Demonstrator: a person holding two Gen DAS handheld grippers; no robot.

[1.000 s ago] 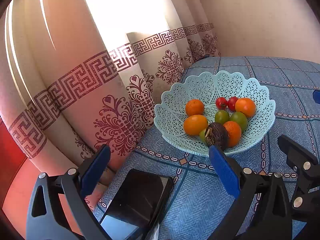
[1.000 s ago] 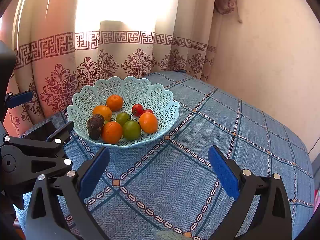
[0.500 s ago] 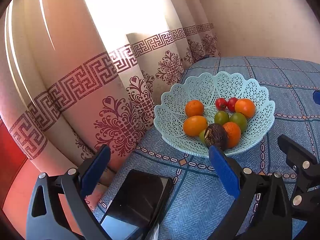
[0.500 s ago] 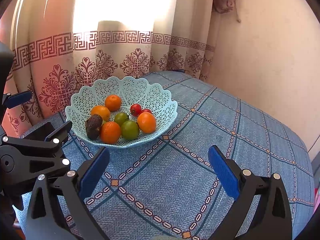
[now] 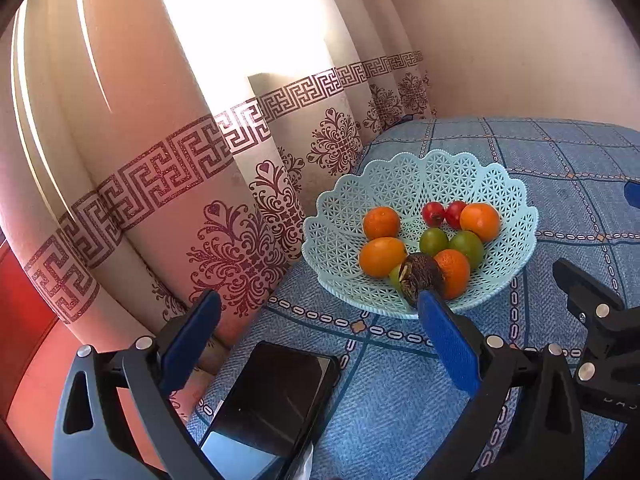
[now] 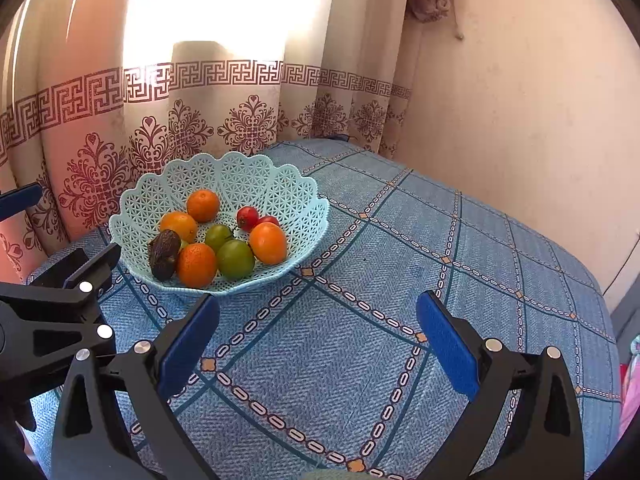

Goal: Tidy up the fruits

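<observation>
A: Black phone (image 5: 276, 396) lies flat at the left edge of the worktop (image 6: 360, 360), just beside your left claw (image 5: 316, 336). Log the claw state?

B: Left claw (image 6: 60, 312) spread wide, nothing between its blue pads. It hangs short of the basket (image 5: 508, 216), one pad lined up in front of the dark wrinkled fruit (image 5: 422, 274) in its own camera; contact not evident.

A: Basket contents, moving rightward?

B: Pale blue lattice basket (image 6: 288, 196) sits near the curtain (image 6: 160, 92). Inside: dark wrinkled fruit (image 6: 163, 250) at the left rim, four oranges (image 6: 197, 264), at least two green fruits (image 6: 235, 258), two small red ones (image 6: 248, 217). All touching or nearly so, in one loose cluster.

A: And your right side?

B: Right claw (image 6: 318, 340) also wide and empty, over bare blue cloth, well apart from the basket.

A: Progress?

B: No fruit visible loose on the worktop; every piece you can see is in the basket. Judgement: either gathering is finished, or sorting by kind has not begun. Colours are mixed and no second container shows. Cannot tell which applies.
</observation>
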